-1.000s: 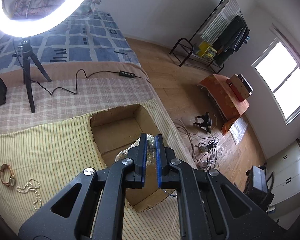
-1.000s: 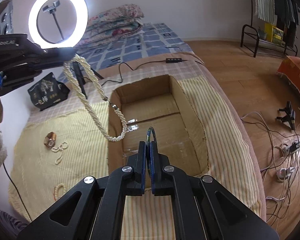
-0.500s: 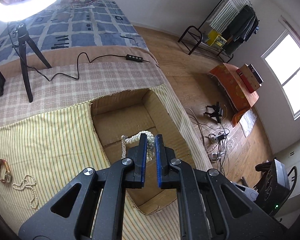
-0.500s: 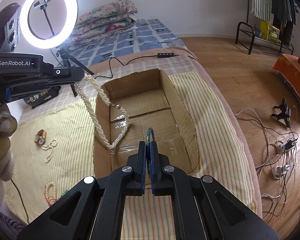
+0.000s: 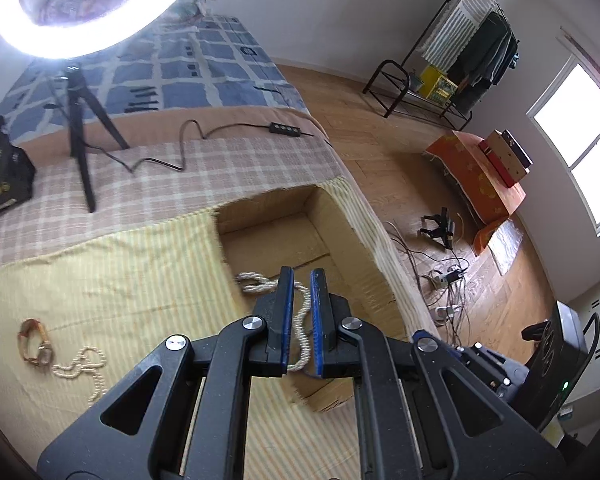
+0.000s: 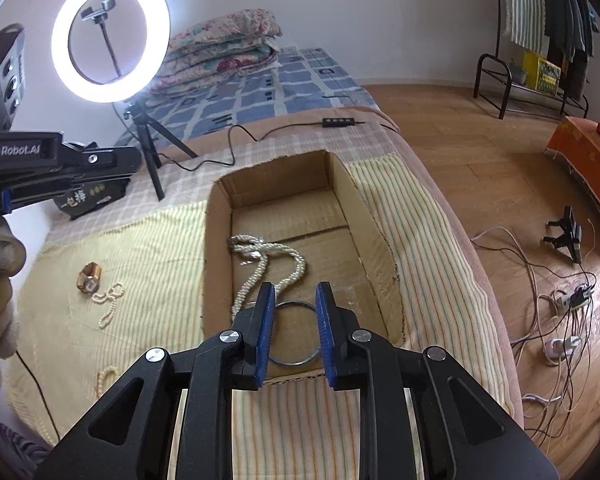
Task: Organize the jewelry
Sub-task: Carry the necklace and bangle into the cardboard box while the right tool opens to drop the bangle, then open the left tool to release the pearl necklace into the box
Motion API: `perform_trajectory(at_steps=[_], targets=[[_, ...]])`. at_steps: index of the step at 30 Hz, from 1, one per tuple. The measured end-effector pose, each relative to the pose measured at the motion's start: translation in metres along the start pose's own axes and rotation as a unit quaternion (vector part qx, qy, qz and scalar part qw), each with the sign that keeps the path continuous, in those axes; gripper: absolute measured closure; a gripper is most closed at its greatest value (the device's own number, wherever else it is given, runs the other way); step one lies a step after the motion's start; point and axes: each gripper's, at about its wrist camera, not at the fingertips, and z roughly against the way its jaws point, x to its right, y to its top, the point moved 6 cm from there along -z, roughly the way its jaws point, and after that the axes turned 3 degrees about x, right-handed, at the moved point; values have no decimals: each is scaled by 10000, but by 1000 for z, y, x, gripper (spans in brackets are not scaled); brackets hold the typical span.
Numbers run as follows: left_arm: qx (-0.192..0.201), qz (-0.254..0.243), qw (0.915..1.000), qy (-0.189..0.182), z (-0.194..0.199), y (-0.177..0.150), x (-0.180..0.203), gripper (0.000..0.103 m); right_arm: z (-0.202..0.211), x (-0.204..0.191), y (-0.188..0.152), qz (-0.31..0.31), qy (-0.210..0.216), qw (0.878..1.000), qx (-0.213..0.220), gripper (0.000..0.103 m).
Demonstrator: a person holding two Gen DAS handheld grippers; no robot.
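Observation:
A twisted pearl necklace (image 6: pixel 260 260) lies loose on the floor of the open cardboard box (image 6: pixel 218 264), free of both grippers. My left gripper (image 5: pixel 302 276) hovers above the box's left side with its jaws close together and nothing pinched; the necklace (image 5: pixel 256 284) shows through the gap. In the right wrist view the left gripper (image 6: pixel 134 164) hangs at the far left with nothing dangling from it. My right gripper (image 6: pixel 296 292) is over the box's near end and its jaws are opening. A thin metal bangle (image 6: pixel 296 362) lies flat below them, untouched by the pads.
On the yellow striped cloth left of the box lie a gold watch (image 6: pixel 88 278), a thin pearl string (image 6: pixel 110 304) and a bead bracelet (image 6: pixel 104 376). A ring light (image 6: pixel 110 36) on a tripod, its cable and a black bag (image 5: pixel 0 172) stand behind. The bed's edge drops to the floor on the right.
The pearl necklace hung from my left gripper into the box; now it lies on the box floor. My right jaws have parted and the bangle, held upright before, lies flat in the box.

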Motion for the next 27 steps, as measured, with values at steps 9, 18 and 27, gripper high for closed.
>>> perform_trajectory(at_steps=[9,18,27], targets=[[408,122,9984,374,71,-11,-59,97,6,-37,-6,469,313,9984,34,84],[523,427,9947,780,120,-52,-136,87,3,-74,-23,901,623,9940,-15,60],[313,844,9890,1172,130,-104,-209,78,-13,-124,-49,1537,1037,9825,-182,53]])
